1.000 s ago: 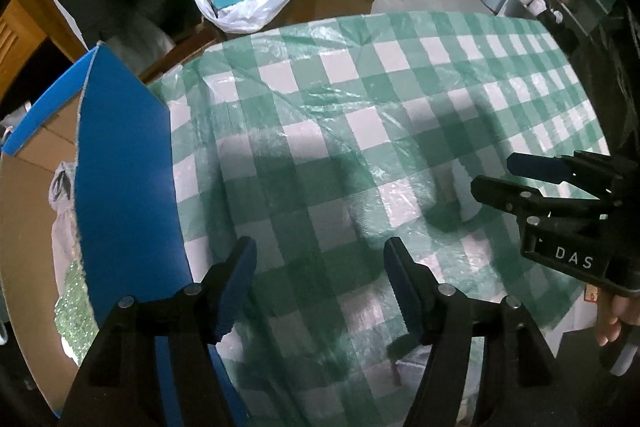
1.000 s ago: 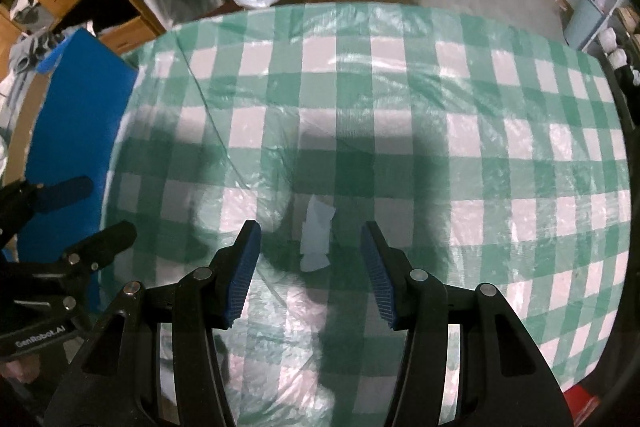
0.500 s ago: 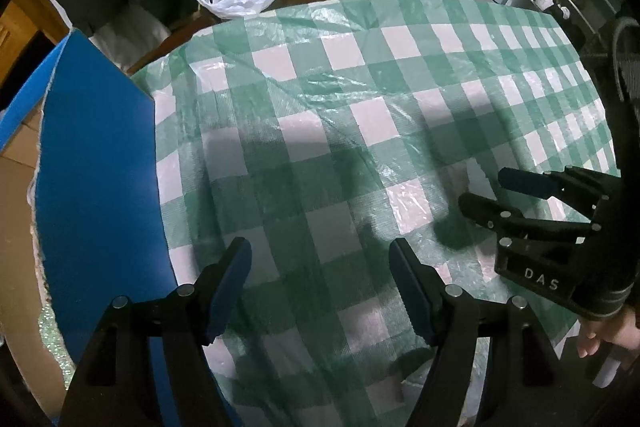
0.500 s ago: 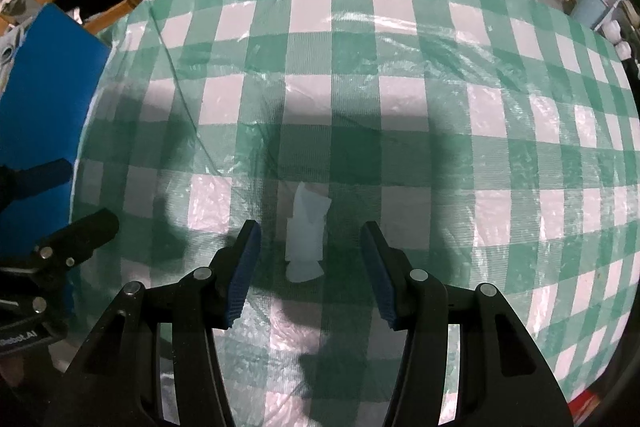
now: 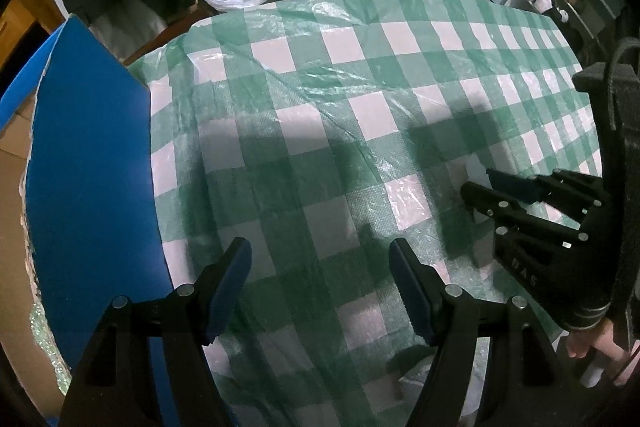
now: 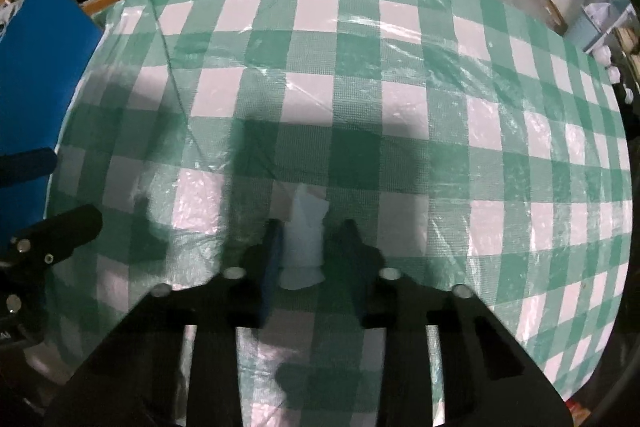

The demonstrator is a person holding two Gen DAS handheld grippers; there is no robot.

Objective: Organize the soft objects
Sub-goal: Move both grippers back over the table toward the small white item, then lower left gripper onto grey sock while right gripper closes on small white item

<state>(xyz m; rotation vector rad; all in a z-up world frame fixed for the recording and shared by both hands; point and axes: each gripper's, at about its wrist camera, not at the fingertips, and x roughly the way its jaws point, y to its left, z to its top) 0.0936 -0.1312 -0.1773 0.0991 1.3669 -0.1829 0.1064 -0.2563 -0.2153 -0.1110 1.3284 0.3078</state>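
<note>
Item: small white crumpled soft piece, tissue or thin cloth (image 6: 304,241), lying on the green-and-white checked, plastic-covered surface (image 6: 400,107), toward the near edge and roughly midway between its left and right edges.

Step in hand: the pick-up is taking place. The right tool (image 6: 308,247) is closing its jaws around the white piece; the piece is sitting between the blue pads and appears pinched at its sides, with its upper end sticking out beyond the fingertips. It is not yet lifted; its lower part is resting on the surface.

Next move, as a judgement: a straight lift, then a carry toward the open cardboard box with the blue flap (image 5: 88,187) standing off the left edge of the surface, which is probably serving as the collecting place. The piece is light and limp, so the grip is likely needing to be full before any rise, or the plastic cover may be dragged up with it.

Pose, right: pointing steeply down at the surface, fingertips at or just above the cover; part of the holding hand (image 5: 596,345) is showing in the left view.

Pose, left: the left tool (image 5: 320,283) is hanging steeply downward near the left edge, jaws standing wide apart, gripping nothing, just beside the blue flap.
</note>
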